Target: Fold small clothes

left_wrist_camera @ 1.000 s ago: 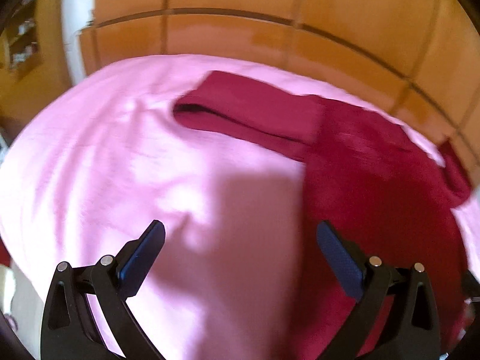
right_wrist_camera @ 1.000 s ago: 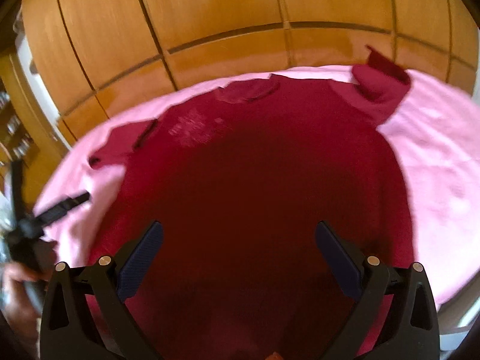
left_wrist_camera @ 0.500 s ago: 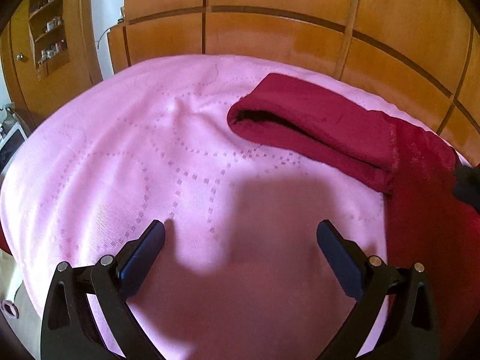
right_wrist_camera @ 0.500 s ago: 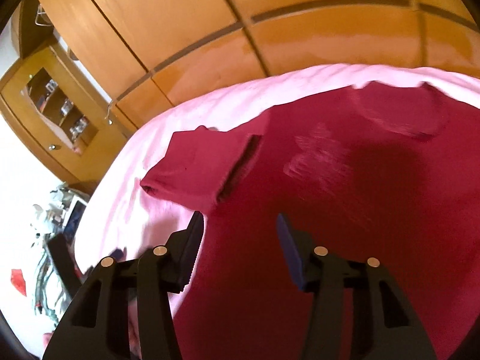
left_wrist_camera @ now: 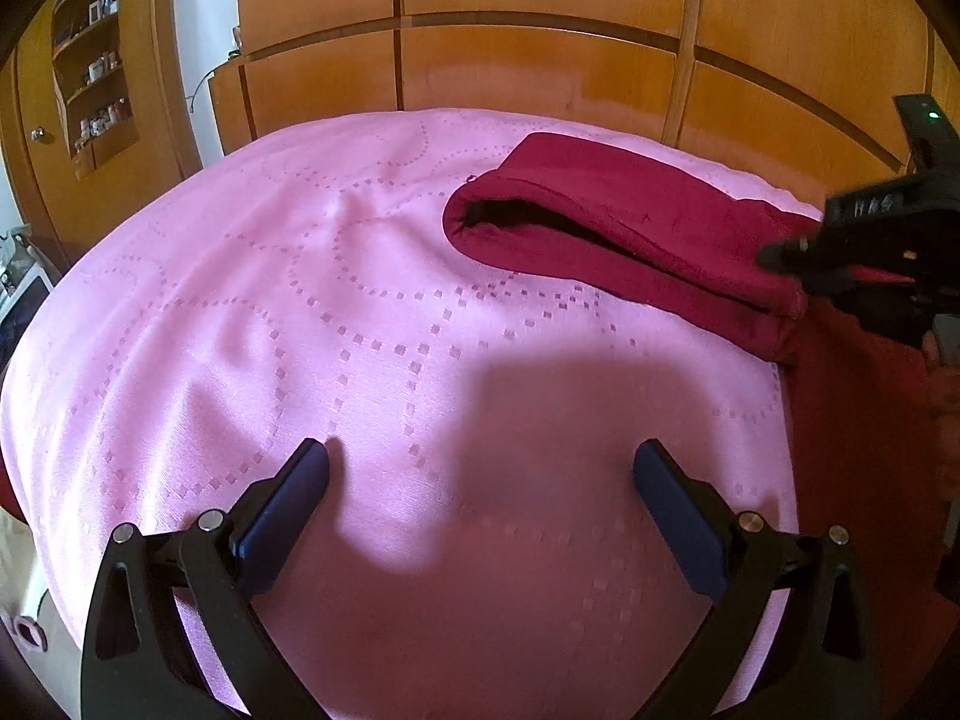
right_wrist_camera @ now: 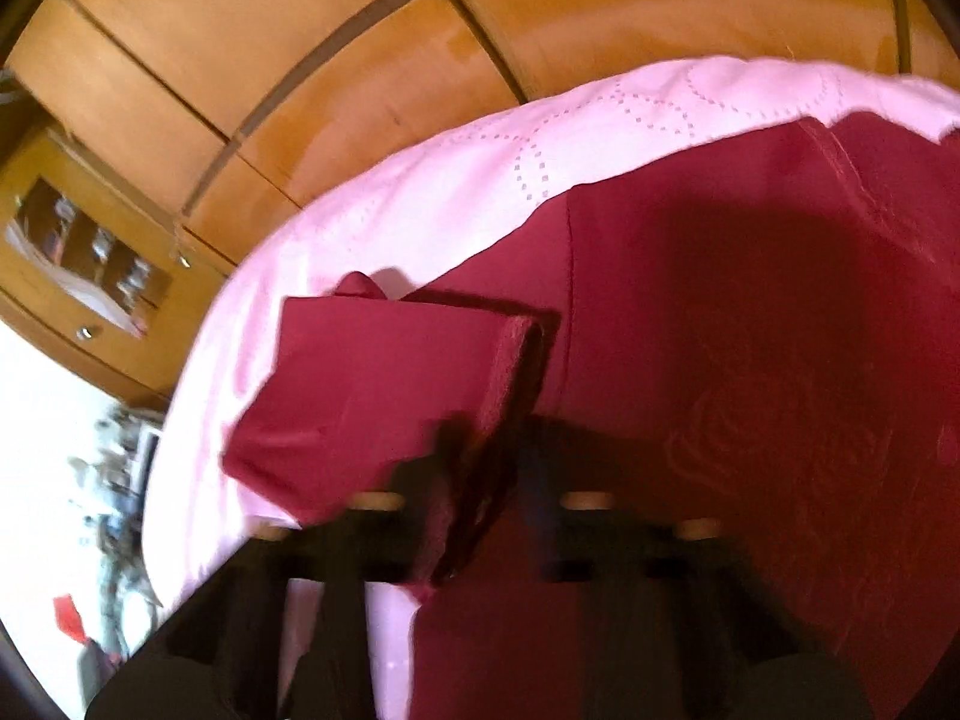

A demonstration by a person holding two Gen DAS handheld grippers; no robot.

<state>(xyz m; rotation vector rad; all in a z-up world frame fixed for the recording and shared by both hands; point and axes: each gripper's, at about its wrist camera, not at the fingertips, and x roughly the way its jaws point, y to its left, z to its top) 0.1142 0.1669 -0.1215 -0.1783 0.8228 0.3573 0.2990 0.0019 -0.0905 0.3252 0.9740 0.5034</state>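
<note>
Presently the right gripper (right_wrist_camera: 486,498) is blurred, so whether the sleeve (right_wrist_camera: 384,396) is clenched cannot be told. The left gripper (left_wrist_camera: 480,480) is held spread, empty, over the pink bedspread (left_wrist_camera: 360,312). The red shirt (right_wrist_camera: 750,390) lies at three o'clock. The sleeve is best carried flat across the body; wood panels (left_wrist_camera: 540,72) bound twelve o'clock.
</note>
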